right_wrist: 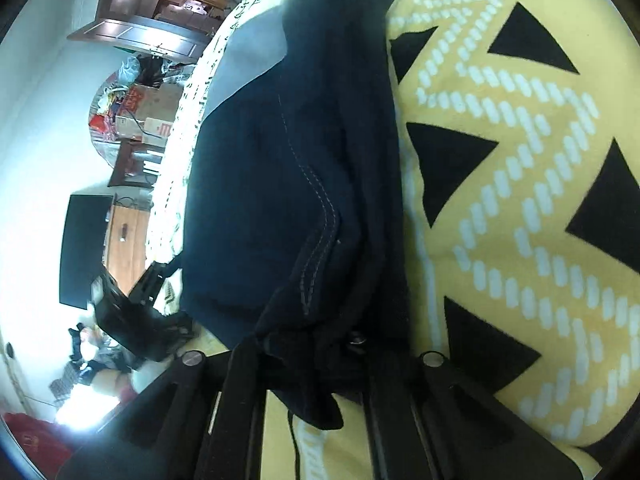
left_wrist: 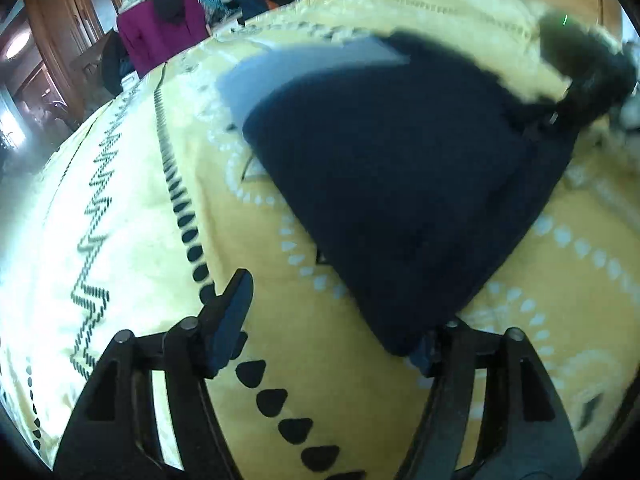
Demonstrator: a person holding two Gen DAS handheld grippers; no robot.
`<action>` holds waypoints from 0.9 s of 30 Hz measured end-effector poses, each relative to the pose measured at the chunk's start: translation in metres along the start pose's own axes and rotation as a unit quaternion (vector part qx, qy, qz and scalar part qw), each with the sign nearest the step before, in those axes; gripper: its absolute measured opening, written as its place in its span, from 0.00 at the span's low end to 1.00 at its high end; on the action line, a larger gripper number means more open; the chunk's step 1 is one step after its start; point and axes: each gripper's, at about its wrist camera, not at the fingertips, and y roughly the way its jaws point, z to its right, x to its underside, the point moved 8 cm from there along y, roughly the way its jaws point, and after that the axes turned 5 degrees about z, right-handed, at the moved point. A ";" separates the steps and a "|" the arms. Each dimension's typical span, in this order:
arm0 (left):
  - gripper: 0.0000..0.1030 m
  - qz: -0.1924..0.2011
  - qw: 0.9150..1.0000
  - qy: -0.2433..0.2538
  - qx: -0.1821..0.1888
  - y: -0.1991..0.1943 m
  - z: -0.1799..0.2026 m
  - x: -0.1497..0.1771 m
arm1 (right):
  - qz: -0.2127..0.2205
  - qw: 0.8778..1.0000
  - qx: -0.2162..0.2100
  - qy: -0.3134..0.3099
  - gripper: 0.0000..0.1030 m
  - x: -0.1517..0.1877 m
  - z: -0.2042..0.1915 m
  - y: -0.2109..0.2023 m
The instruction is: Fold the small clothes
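The right tongs (right_wrist: 308, 360) pinch the dark garment's (right_wrist: 280, 168) bunched edge at 6 o'clock; the left tongs (left_wrist: 336, 328) stand wide, the garment's corner touching one finger. Beneath lies a yellow patterned bedspread (right_wrist: 520, 160).

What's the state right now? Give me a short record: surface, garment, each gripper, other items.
surface: yellow patterned bedspread
garment: dark navy garment, lying on the bedspread, partly folded
grey piece: light grey fabric showing from under the garment's far edge
left gripper: open, jaws either side of the garment's near corner, not pressing it
right gripper: shut on a bunched edge of the dark navy garment
background: magenta item beyond the bed
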 end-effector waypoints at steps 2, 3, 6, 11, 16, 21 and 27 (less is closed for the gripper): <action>0.59 0.021 0.999 -0.021 0.031 -0.030 0.009 -0.004 | 0.004 1.000 -0.004 0.002 0.01 -0.001 -0.001 0.000; 0.59 0.032 0.998 -0.023 0.039 -0.044 0.011 -0.006 | 0.007 1.000 -0.004 0.002 0.02 -0.002 -0.001 0.001; 0.60 0.088 0.992 -0.059 0.061 -0.090 0.006 -0.024 | 0.018 0.999 0.022 -0.020 0.16 -0.002 -0.018 0.000; 0.66 0.145 0.986 -0.058 0.059 -0.065 -0.007 -0.093 | 0.074 0.985 0.125 -0.093 0.41 -0.004 -0.044 -0.047; 0.66 0.001 0.998 -0.002 0.069 0.054 0.019 -0.027 | 0.159 0.956 0.183 -0.168 0.41 0.000 -0.083 -0.070; 0.63 0.056 0.993 -0.051 0.089 0.019 0.001 -0.072 | 0.065 0.963 0.184 -0.188 0.37 0.022 -0.038 -0.010; 0.73 0.091 0.995 -0.019 0.041 0.089 -0.024 -0.170 | 0.078 0.965 0.170 -0.183 0.36 0.020 -0.039 -0.027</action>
